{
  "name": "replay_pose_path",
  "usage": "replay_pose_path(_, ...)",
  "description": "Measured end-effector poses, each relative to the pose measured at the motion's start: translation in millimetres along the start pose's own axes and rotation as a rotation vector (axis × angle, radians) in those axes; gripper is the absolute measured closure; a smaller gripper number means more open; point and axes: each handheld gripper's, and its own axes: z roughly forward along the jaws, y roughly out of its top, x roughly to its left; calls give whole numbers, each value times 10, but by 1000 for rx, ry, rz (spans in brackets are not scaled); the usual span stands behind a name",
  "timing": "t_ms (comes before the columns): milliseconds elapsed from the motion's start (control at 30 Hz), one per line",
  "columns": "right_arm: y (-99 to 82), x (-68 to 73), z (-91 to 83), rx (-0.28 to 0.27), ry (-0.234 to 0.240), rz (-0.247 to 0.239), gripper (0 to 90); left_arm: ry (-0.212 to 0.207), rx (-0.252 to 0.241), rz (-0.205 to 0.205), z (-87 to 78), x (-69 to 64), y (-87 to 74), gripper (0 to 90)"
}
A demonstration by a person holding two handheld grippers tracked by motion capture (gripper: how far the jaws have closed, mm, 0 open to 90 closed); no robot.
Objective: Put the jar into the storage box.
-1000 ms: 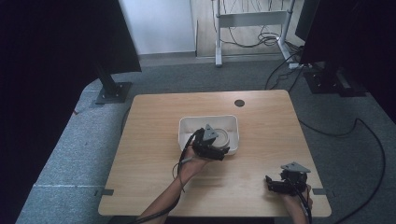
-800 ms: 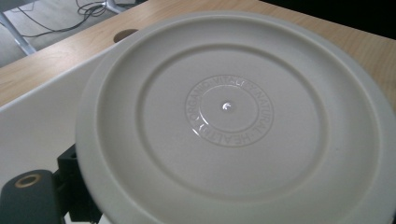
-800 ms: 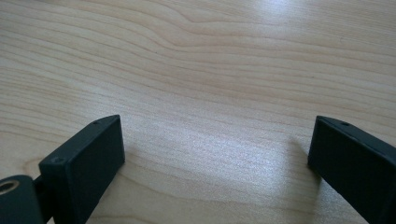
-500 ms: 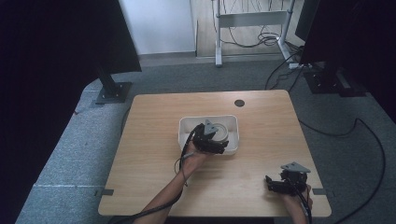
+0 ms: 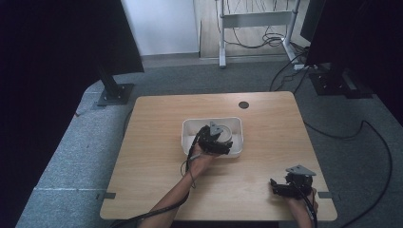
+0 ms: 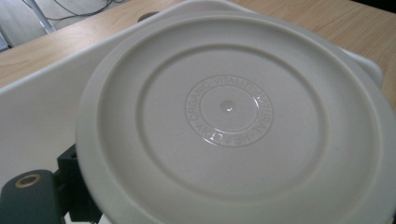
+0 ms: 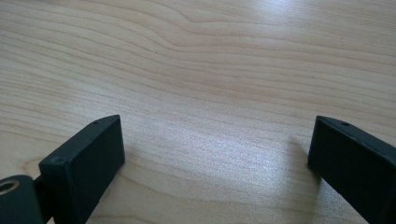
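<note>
Left gripper is over the white tray in the middle of the table, hand wrapped around the body, cable trailing back along the forearm. From its own camera, a round white plate sits right up against the lens, tilted, with a ring of raised lettering around its centre and the tray's pale wall behind it on the left. One black jaw peeks out at the bottom left, tucked under the plate's rim. The other jaw is hidden, so whether that gripper is clamped on the plate or just alongside it, I cannot tell. In the high view the plate shows as a pale disc inside the tray, at the right side, partly under the gripper.

Over to the right gripper: it sits low at the near right corner of the table, well apart from the tray, grey three-cornered plate on top. Its own view shows both black jaws spread wide with nothing but bare wood grain between them, holding nothing.

A small dark round hole marks the far edge of the table, beyond the tray. Grey carpet surrounds the table.
</note>
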Motion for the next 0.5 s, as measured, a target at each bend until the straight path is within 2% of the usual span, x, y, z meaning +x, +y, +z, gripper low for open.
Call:
replay_pose_path(367, 0, 0, 0, 0, 0, 0, 32, 28, 27, -4, 72, -33, -50, 102)
replay_pose_path(500, 0, 0, 0, 0, 0, 0, 32, 55, 48, 7, 81, -53, -63, 102)
